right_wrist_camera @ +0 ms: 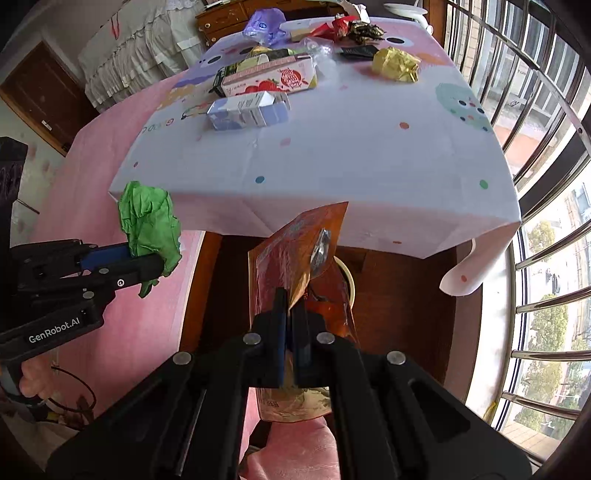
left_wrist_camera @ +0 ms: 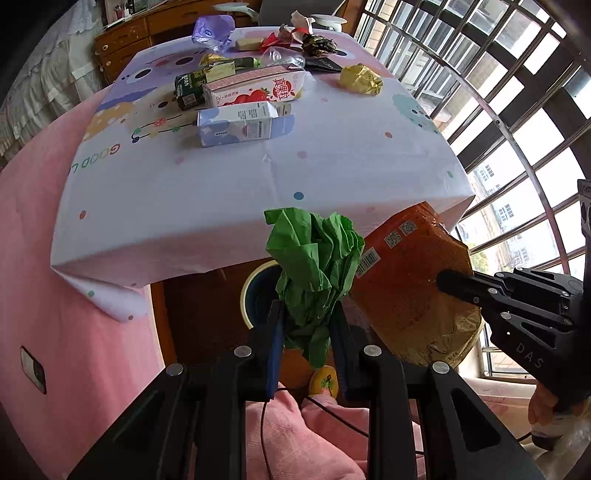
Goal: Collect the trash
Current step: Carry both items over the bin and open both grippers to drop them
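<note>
Green paper clamped in left gripper.

You hold a crumpled green paper pinched between the fingers of the left gripper, off the near edge of the table. You hold an orange snack bag, flattened and creased, clamped in the right gripper, also just off that edge. On the table lie a lilac carton on its side, a strawberry milk carton behind it, a dark green carton, a crumpled yellow wrapper, a purple plastic bag and red wrappers at the far end.
</note>
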Motion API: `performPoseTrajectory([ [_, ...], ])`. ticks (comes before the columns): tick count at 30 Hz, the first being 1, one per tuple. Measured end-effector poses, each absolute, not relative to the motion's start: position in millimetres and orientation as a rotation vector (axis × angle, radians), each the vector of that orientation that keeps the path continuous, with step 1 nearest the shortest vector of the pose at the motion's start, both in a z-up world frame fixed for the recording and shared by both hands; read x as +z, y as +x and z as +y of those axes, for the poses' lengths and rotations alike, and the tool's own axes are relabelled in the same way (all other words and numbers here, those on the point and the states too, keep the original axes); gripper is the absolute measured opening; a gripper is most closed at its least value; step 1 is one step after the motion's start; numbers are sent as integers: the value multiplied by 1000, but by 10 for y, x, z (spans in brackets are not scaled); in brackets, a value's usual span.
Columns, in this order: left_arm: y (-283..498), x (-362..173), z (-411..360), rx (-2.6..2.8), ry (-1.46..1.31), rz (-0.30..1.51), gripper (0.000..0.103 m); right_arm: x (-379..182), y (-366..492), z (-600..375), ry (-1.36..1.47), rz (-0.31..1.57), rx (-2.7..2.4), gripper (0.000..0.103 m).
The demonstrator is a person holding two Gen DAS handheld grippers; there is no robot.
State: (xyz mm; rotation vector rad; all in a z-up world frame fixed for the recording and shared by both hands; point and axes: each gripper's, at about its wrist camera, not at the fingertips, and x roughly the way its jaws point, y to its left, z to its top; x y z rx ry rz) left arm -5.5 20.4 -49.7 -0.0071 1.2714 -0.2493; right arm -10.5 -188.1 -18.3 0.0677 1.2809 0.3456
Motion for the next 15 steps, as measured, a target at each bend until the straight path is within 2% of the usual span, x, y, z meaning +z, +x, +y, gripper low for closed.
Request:
performPoseTrajectory([
  [6,-75,-1110,246,-215,22,1316,23,-973,-110,-1759,114,1370,266,0],
  [9,-59,-1736,251,-230,15,1379,23,-1539,-61,-1737,144,1404,177,0],
  [15,94,-3249,327,-218,-9,1463,23,-3050,44,-1670,154,1462,27,0],
])
